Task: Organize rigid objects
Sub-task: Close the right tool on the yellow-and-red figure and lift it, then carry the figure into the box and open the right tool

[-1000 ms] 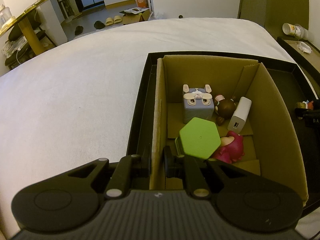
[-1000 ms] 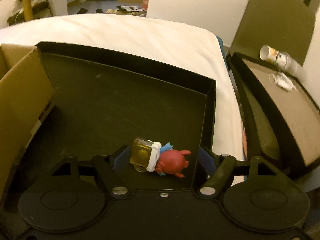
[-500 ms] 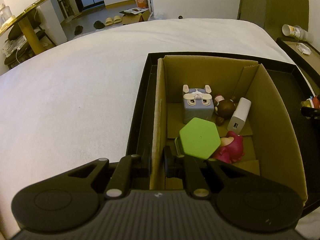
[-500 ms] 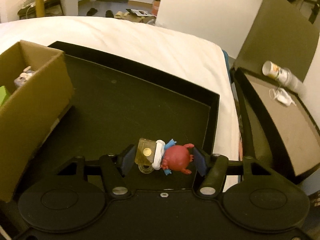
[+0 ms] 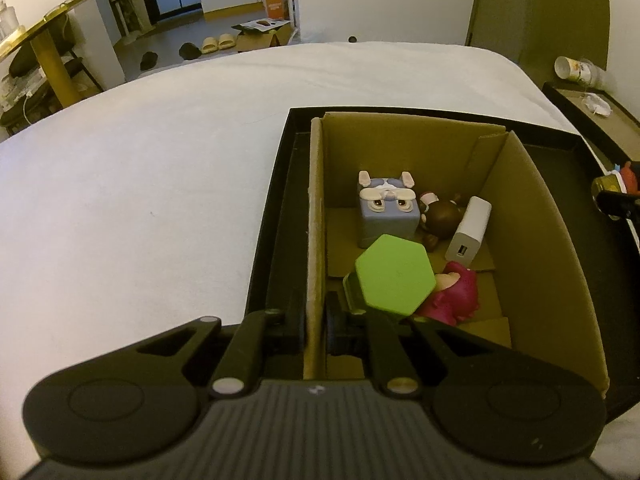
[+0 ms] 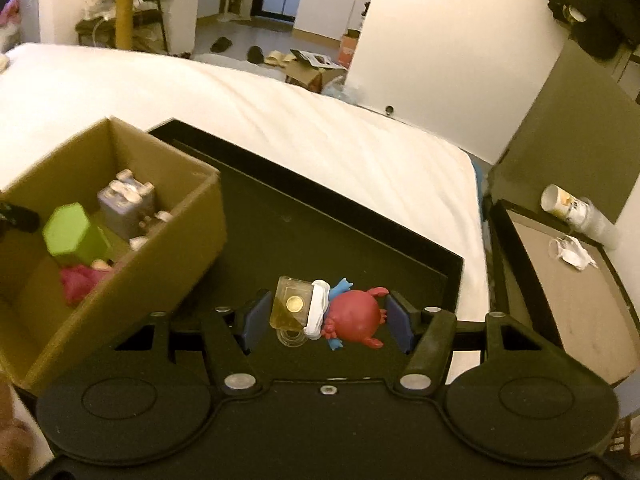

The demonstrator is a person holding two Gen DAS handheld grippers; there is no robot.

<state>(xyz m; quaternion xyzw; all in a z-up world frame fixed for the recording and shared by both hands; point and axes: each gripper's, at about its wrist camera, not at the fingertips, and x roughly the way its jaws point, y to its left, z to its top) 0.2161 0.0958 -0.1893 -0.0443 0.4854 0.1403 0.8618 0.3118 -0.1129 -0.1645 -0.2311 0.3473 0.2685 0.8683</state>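
My right gripper (image 6: 326, 322) is shut on a red crab figure with a yellow clear base (image 6: 332, 312) and holds it above the black tray (image 6: 320, 216). The figure also shows at the right edge of the left wrist view (image 5: 616, 182). My left gripper (image 5: 314, 320) is shut on the left wall of the cardboard box (image 5: 316, 216). Inside the box lie a green hexagon block (image 5: 394, 280), a grey cube dog toy (image 5: 386, 206), a brown figure (image 5: 440, 218), a white charger (image 5: 468, 234) and a pink figure (image 5: 456, 292).
The box (image 6: 184, 236) stands in the tray's left half on a white bed (image 5: 140, 180). A side table (image 6: 572, 300) with a tipped cup (image 6: 560, 204) and crumpled paper stands to the right. Floor clutter lies beyond the bed.
My right gripper has risen and swung left with the crab figure in it, bringing the box into its view. The left gripper has stayed on the box wall.
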